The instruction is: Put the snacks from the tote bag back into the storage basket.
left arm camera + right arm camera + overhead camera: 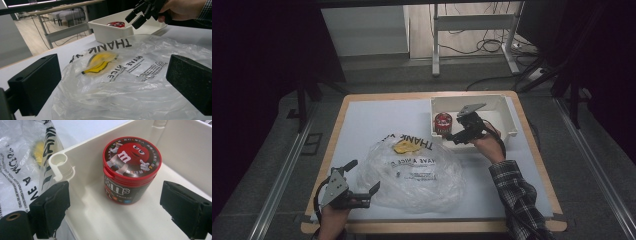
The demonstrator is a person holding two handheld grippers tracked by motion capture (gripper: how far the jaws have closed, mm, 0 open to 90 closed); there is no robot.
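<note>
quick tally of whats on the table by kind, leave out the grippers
white bins: 1
red candy tubs: 1, standing upright inside the bin
clear plastic bags: 1, lying flat with black lettering and a yellow print
total: 3

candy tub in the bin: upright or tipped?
Upright. The candy tub stands on its base on the floor of the white bin, red lid facing up and shut, apart from the walls.
</note>
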